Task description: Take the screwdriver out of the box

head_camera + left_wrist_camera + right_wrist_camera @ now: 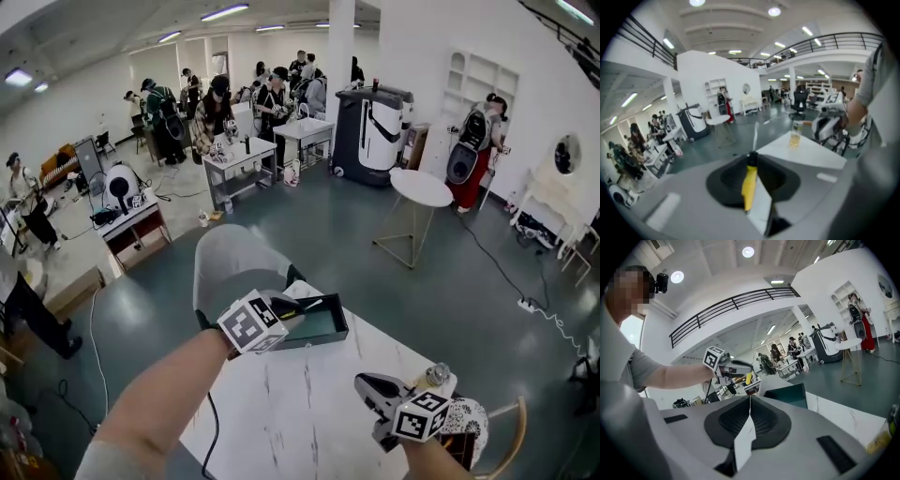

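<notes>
The left gripper (284, 313) has its jaws partly closed on the yellow handle of the screwdriver (749, 183), which hangs in the air over the left rim of the box (330, 330), shaft pointing forward. The right gripper (749, 414) has its jaws together on nothing.

The likely risk is that the narrow pinch lets the handle swivel or slip (the shaft is unsupported), dropping it back into the box or onto the surface (295, 408).

Count: one screwdriver, one box, two grippers, one drink (795, 136).
</notes>
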A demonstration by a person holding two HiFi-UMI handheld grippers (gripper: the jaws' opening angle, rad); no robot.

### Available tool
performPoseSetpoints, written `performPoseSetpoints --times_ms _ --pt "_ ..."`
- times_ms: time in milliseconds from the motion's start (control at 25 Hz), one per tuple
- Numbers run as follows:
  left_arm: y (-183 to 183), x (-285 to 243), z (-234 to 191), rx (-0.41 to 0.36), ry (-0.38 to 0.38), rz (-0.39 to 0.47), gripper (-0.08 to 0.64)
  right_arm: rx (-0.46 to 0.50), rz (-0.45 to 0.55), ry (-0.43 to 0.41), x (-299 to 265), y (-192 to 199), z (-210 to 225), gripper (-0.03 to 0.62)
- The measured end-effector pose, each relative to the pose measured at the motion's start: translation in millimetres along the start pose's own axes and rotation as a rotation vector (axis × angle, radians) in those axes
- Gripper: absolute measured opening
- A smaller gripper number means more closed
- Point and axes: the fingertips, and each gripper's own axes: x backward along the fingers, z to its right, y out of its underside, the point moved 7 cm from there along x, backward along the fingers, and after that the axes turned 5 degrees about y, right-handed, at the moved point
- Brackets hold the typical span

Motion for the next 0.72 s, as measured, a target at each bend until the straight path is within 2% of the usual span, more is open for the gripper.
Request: performPoseSetpoints --times_ms 480,720 --pt "-0.6 105.3 42.3 0.069 -0.028 0.257 0.072 0.034 0.038 0.088 16.1 -31.7 -65.3 0.009" --pt "3.1 149.3 72.0 0.120 -0.015 0.374 0.072 0.058 0.046 0.123 32.6 -41.1 -106.7 0.009"
